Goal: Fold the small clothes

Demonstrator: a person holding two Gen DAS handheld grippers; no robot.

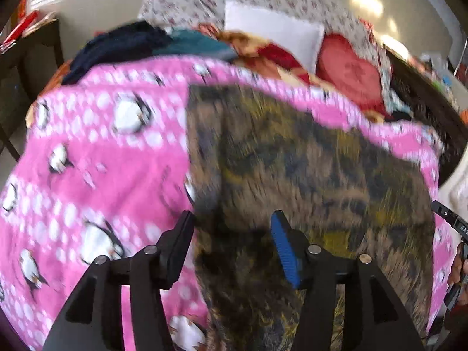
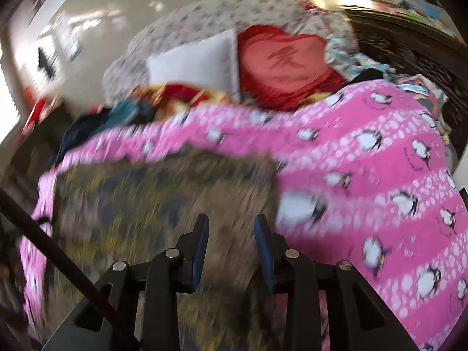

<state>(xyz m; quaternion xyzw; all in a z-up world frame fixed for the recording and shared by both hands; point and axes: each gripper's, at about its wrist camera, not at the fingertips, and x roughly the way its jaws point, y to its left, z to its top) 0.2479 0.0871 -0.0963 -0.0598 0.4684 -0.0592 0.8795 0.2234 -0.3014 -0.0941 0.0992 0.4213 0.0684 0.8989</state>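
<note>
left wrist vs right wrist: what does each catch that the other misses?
Only the left wrist view: the left hand-held gripper, jaws apart over the cloth with nothing pinched, and part of the right device with a hand at the right edge.

Only the right wrist view: the right hand-held gripper, jaws apart, and a dark rod crossing lower left.

Both: the brown-yellow patterned garment lying on the pink penguin blanket, the red heart cushion, the white pillow. Both frames are blurred.
</note>
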